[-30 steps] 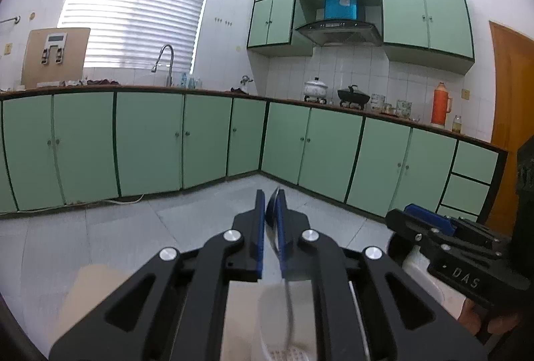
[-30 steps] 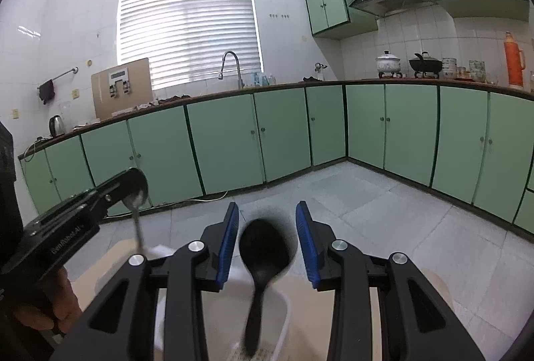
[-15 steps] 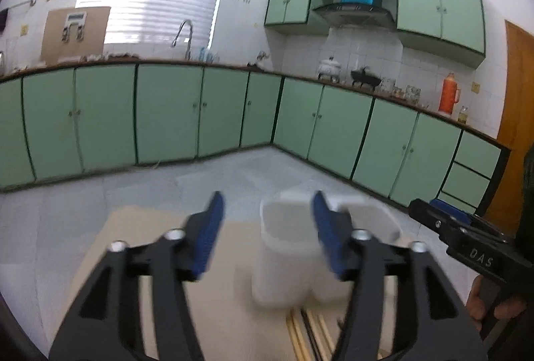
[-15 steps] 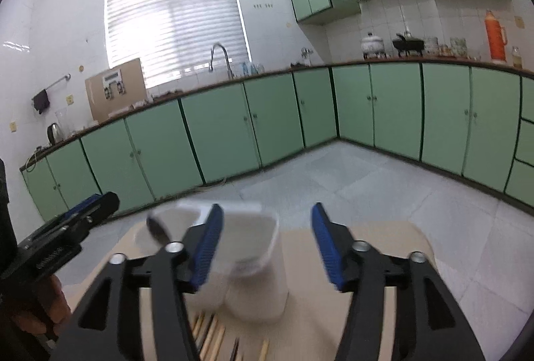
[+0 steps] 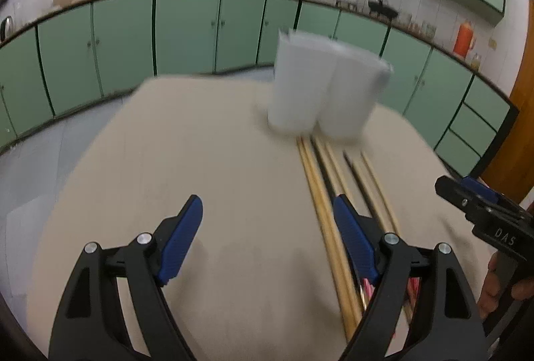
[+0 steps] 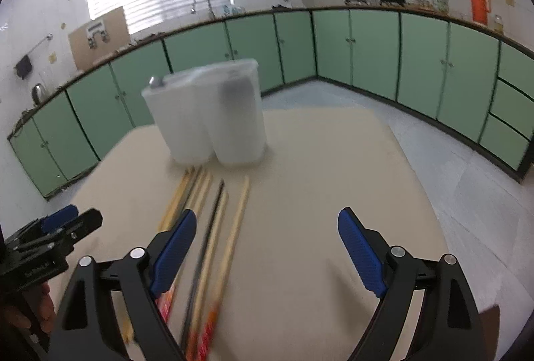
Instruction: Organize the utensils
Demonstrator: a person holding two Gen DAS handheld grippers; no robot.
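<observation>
**Inspector:** Your left gripper [image 5: 267, 214] – jaws spread wide, having just been opening. Nothing between the pads; bare beige table [image 5: 207, 160] under the gap. Its right finger sits over the near ends of the chopsticks [image 5: 322, 194], but I can't tell if it touches them.

**Operator:** And the right one?

**Inspector:** Right gripper [image 6: 267, 224] – same: jaws far apart, just been opening, nothing pinched. Chopsticks [image 6: 213, 221] lie under and just beside its left finger, mostly outside the gap. Each tool's tip shows at the edge of the other's view, w/ part of a hand on its grip.

**Operator:** Where's the holder?

**Inspector:** White two-compartment utensil holder [image 6: 213, 117] stands upright at the far side of the table, past both grippers. Chopsticks run in a loose row from just in front of its base back toward you – light wooden ones plus at least one dark one, red-patterned at the near ends. Frames blurred, so no exact count.

**Operator:** Anything in the holder?

**Inspector:** A dark shape shows through the wall of the right compartment, and a small metal end [image 6: 155, 81] pokes above the rim of the left one. Can't identify either for certain.
</observation>
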